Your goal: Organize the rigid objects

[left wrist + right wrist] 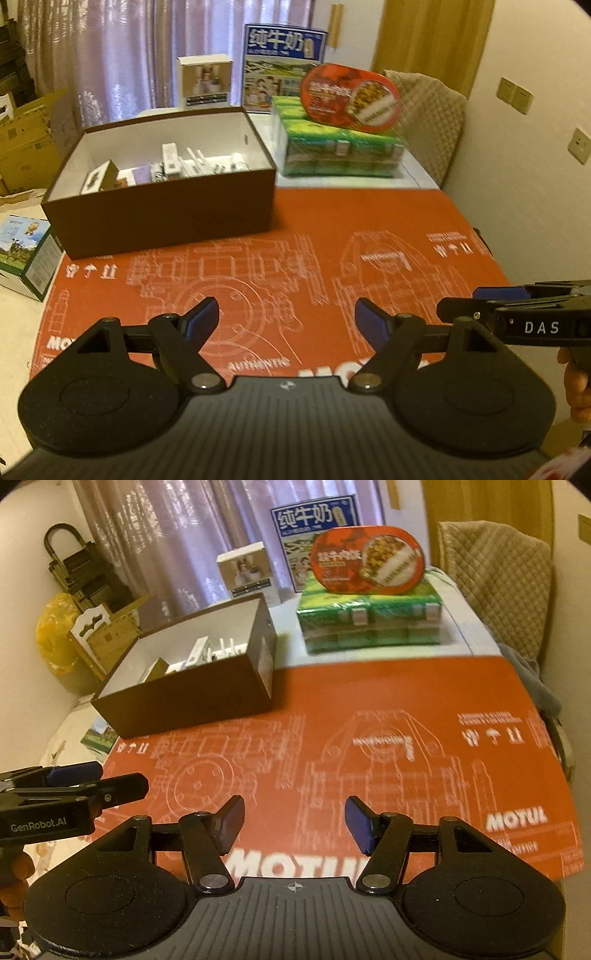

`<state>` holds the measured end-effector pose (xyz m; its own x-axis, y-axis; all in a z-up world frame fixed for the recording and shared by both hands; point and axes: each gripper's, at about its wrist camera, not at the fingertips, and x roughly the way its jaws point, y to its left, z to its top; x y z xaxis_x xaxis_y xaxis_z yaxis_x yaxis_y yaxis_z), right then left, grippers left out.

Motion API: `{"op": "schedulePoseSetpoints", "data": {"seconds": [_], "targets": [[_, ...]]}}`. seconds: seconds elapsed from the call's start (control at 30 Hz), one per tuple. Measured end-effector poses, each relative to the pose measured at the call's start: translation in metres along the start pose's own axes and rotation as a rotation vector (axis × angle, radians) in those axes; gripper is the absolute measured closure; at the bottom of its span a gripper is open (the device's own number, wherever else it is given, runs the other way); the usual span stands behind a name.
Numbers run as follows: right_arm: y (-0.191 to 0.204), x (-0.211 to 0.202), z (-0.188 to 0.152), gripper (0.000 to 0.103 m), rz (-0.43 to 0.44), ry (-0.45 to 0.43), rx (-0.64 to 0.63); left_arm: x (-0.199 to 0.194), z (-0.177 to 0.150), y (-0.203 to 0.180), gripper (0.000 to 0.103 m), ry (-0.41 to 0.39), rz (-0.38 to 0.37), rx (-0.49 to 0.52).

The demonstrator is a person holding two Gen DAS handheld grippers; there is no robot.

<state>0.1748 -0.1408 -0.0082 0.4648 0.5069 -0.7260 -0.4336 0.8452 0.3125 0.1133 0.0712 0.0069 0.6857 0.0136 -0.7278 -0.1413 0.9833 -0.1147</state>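
A brown box (pixel 159 218) (pixel 184 701) with a white inside stands at the far left of the red printed mat (pixel 295 229) (pixel 369 738). Several small white boxes and tubes (pixel 173 166) (pixel 199 653) lie in it. My left gripper (pixel 288 323) hovers over the mat's near part, open, with nothing between its blue pads. It also shows side-on at the left edge of the right wrist view (pixel 122 775). My right gripper (pixel 295 823) is beside it, to its right, open and empty. It appears at the right edge of the left wrist view (pixel 458 301).
Behind the mat sits a green wrapped pack of cartons (pixel 340 147) (pixel 373 624) with a red oval tin (pixel 351 98) (pixel 369 559) on top. A blue milk carton box (pixel 280 62) and a small white box (pixel 205 79) stand further back. A quilted chair back (pixel 495 583) is at the right.
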Motion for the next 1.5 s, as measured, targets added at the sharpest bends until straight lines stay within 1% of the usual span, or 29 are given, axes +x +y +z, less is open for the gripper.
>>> {"op": "schedulePoseSetpoints", "data": {"seconds": [0.37,0.77,1.13,1.5], "targets": [[-0.01,-0.041,-0.044,0.046,-0.033,0.001,0.037,-0.016,-0.033,-0.031,0.025,0.027,-0.038,0.035],[-0.013,-0.063,-0.075,0.046,-0.049,0.009,0.066,-0.031,-0.054,-0.048,0.025,0.033,-0.061,0.056],[-0.017,-0.071,-0.085,0.046,-0.056,0.014,0.094,-0.037,-0.063,-0.056,0.025,0.031,-0.072,0.067],[-0.018,-0.072,-0.086,0.046,-0.06,0.019,0.101,-0.037,-0.063,-0.057,0.026,0.027,-0.084,0.067]]}}
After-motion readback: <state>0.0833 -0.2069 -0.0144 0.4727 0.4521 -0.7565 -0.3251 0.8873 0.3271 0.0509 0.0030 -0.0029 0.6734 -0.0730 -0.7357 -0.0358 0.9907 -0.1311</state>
